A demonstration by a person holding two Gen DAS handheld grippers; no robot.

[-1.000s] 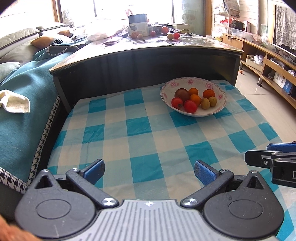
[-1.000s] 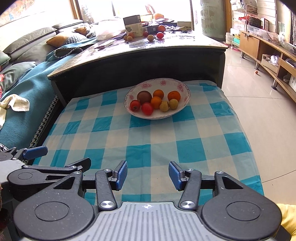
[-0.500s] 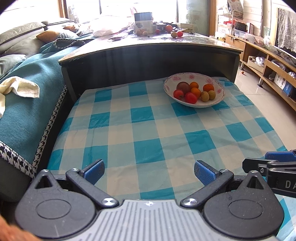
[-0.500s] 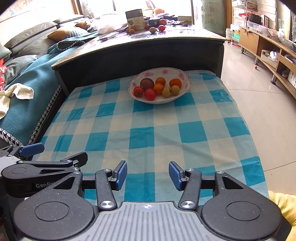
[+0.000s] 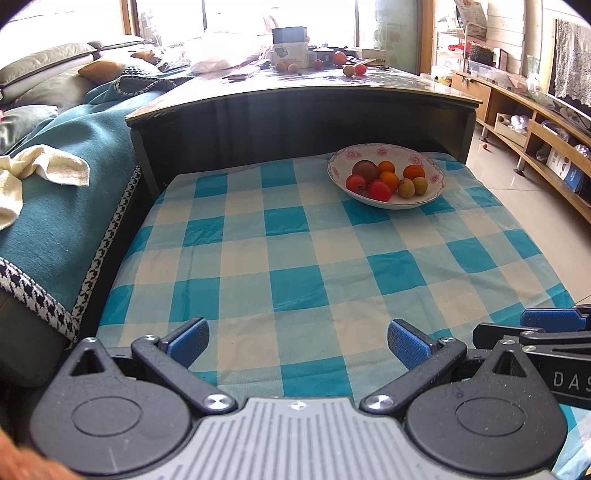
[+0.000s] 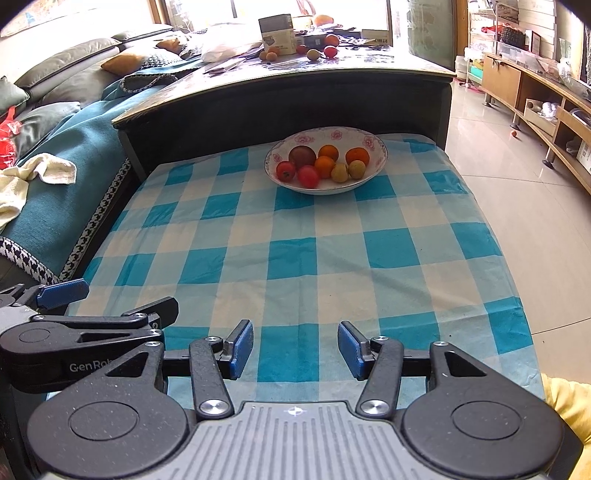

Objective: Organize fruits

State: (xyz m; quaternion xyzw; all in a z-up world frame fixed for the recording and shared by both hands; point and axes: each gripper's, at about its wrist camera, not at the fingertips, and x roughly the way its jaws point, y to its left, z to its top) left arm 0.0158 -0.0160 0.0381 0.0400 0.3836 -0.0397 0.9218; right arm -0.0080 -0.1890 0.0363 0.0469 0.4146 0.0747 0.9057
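Over the near edge of the checked cloth [image 5: 295, 258], the left gripper [image 5: 297, 338] and right gripper [image 6: 295, 349] hang released and empty, well apart from the fruit bowl [image 6: 376, 162].

One floral-rimmed bowl [image 6: 373, 141] is recorded on one blue-and-cream checked cloth [image 6: 295, 258].

Eight fruits are counted in the bowl:
- one dark brownish-red fruit [image 6: 302, 156], at the bowl's back left;
- three orange fruits [image 6: 328, 152], at the back and centre;
- two red fruits [image 6: 308, 175], at the front left;
- two yellowish-green fruits [image 6: 340, 172], at the front right.

Behind the bowl, on the dark tabletop [image 6: 369, 62], one box [image 6: 277, 33] is listed, with some small loose fruits [image 6: 314, 54] beside it; an exact count is not permitted by distance.

Two grippers are entered in front of the bowl: one left gripper [image 5: 297, 341] and one right gripper [image 6: 295, 349].
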